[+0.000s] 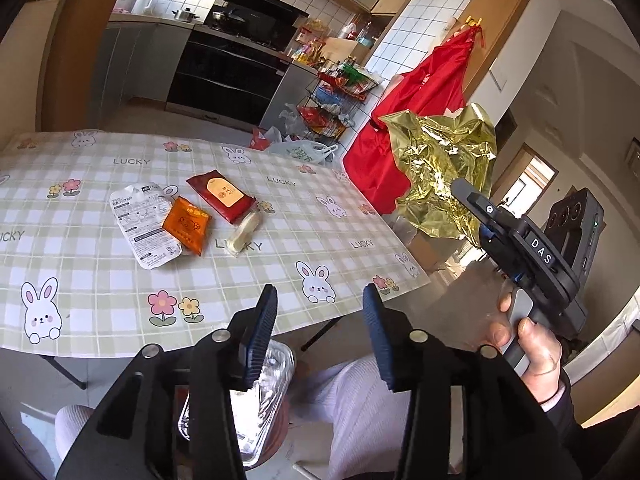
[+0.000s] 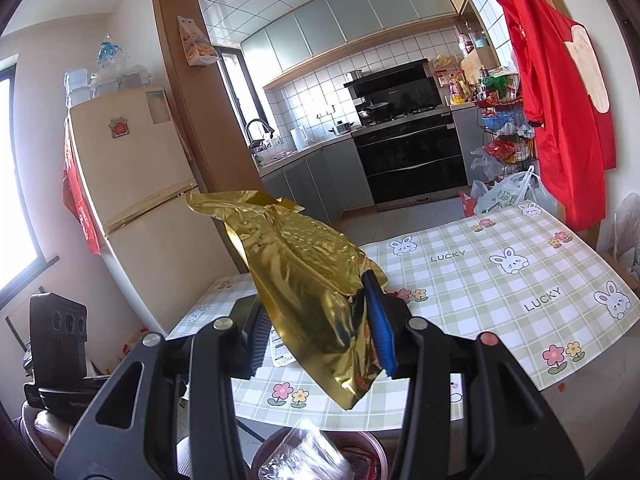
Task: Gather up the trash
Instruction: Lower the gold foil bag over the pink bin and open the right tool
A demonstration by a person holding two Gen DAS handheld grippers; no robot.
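My right gripper (image 2: 320,336) is shut on a crumpled gold foil bag (image 2: 316,280) and holds it in the air over the table's near edge; it also shows in the left wrist view (image 1: 444,176). My left gripper (image 1: 320,332) is open and empty above the table edge. On the table (image 1: 256,280) lie a white wrapper (image 1: 140,224), an orange packet (image 1: 188,226), a dark red packet (image 1: 222,196) and a small pale wrapper (image 1: 244,234). Below the grippers stands a round bin (image 2: 320,452) holding a clear plastic tray (image 1: 260,400).
A red apron (image 1: 412,120) hangs by the table's far right corner. A wire rack (image 1: 336,100) and plastic bags stand beyond the table. A fridge (image 2: 136,200) stands to the left. A stove and counters are farther back.
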